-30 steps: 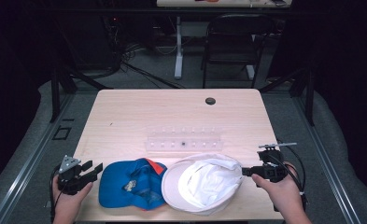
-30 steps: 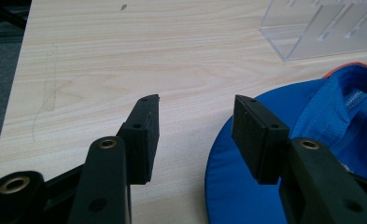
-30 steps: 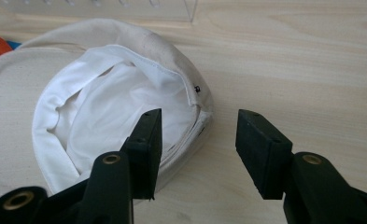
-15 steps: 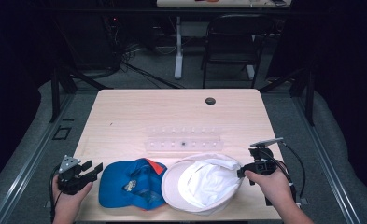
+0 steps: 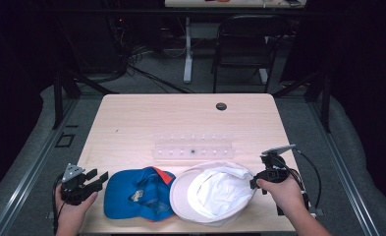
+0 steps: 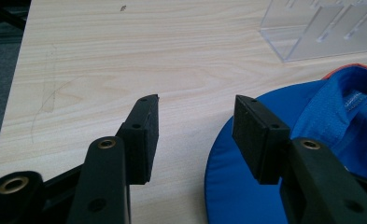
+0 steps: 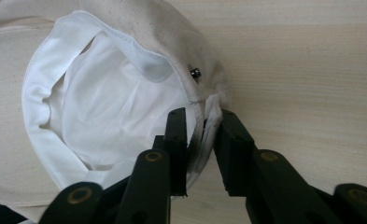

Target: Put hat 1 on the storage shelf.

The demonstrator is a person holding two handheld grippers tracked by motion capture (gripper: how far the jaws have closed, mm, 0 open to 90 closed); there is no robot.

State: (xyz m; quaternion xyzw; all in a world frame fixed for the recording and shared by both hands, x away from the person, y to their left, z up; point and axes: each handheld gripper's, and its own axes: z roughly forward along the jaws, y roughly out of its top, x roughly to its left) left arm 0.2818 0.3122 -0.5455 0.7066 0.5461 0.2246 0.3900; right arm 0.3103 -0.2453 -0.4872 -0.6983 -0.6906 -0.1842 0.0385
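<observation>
On the light wooden table (image 5: 180,118), a white cap (image 5: 212,194) is lying upside down beside a blue cap (image 5: 136,194), the right gripper (image 7: 201,135) closing on its rim while the left gripper (image 6: 195,126) is hovering open before a clear rack (image 5: 193,150).

Two caps, one blue cap (image 5: 139,192) and one white cap (image 5: 212,192); one clear rack (image 5: 193,149); two claws.

A recording lab: pale wooden worktop (image 5: 146,118) ringed by dark curtains, floor cables (image 5: 146,59) and a folding chair (image 5: 244,44)
</observation>
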